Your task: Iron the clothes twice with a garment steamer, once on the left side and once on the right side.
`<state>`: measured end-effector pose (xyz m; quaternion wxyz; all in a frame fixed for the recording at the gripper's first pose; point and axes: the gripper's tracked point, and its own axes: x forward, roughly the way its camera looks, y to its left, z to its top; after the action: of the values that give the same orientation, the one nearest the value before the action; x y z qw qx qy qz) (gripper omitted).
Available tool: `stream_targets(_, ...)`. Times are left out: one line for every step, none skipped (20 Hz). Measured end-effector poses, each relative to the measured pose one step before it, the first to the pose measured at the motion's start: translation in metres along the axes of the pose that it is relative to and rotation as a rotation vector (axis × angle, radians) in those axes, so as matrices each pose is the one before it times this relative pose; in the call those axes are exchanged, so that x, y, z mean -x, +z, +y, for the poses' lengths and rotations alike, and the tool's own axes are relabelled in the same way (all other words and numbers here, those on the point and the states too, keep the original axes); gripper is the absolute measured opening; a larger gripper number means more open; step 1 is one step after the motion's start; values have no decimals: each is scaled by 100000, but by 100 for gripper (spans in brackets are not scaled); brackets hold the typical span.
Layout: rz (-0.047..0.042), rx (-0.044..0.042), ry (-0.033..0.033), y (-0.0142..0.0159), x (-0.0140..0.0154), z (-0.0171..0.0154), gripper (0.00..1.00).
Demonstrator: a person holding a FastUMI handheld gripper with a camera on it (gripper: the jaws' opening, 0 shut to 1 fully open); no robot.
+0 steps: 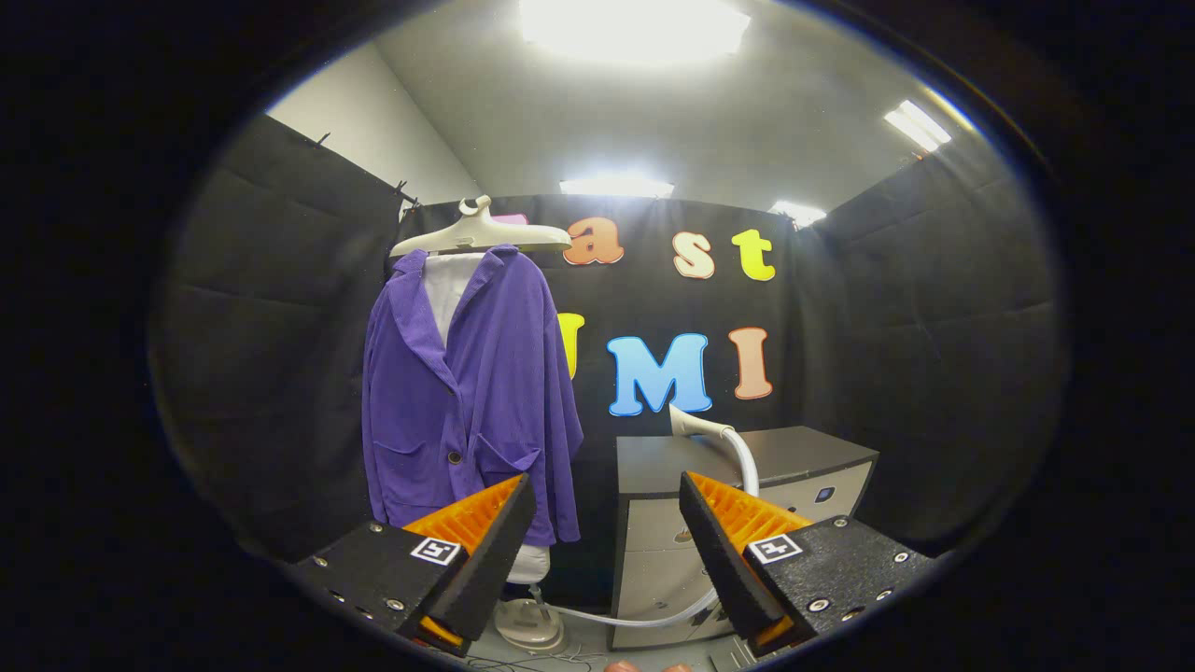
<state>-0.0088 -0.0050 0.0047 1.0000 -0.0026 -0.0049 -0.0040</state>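
1. While nothing sits between them, the gripper (607,551) fingers stand wide apart, gripping nothing.
2. Purple button-front jacket (471,392) hangs on a cream plastic hanger (478,233) beyond the left finger, w/ a white garment (448,289) showing at the collar.
3. White garment-steamer head (695,425) rests on a dark-topped grey cabinet (738,485), beyond the right finger; its white hose (653,616) curves down the cabinet front to the white steamer base (529,623) on the floor under the jacket.
4. Jacket and steamer head are apart; cabinet stands just beside the jacket.
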Motion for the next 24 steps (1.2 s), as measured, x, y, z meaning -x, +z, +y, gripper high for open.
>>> stream_targets(121,-23,-217,-53,27,-101,95)
stream_targets(166,-4,-220,-25,57,-84,95)
stream_targets(134,72,-374,-1,0,-95,95)
stream_targets(-143,266,-526,87,70,-227,95)
stream_targets(-174,424,-801,109,-17,-318,95)
stream_targets(-71,342,-950,185,-77,-419,95)
stream_targets(116,286,-1166,90,-214,-457,95)
stream_targets(527,317,-1426,56,-151,-516,95)
stream_targets(391,185,-998,75,-412,-484,95)
stream_targets(-56,46,-953,248,-298,-471,95)
stream_targets(-293,-29,-1295,280,-325,-639,95)
stream_targets(-157,142,-1207,252,-455,-696,95)
stream_targets(-336,243,-1073,134,-570,-685,95)
stream_targets(-148,174,-1015,236,-626,-720,95)
stream_targets(7,-95,-1036,35,-648,-855,95)
stream_targets(124,-634,-695,151,-945,-868,95)
stream_targets(415,-889,-312,32,-1112,-759,95)
stream_targets(336,-1087,-188,254,-1212,-836,95)
stream_targets(77,-1124,-235,355,-1424,-933,95)
stream_targets(245,-1014,-353,443,-1645,-960,95)
stream_targets(451,-664,-55,296,-1676,-948,95)
stream_targets(411,-297,-77,361,-1792,-976,95)
stream_targets(337,59,-174,292,-1792,-907,95)
stream_targets(298,365,-177,250,-1879,-896,95)
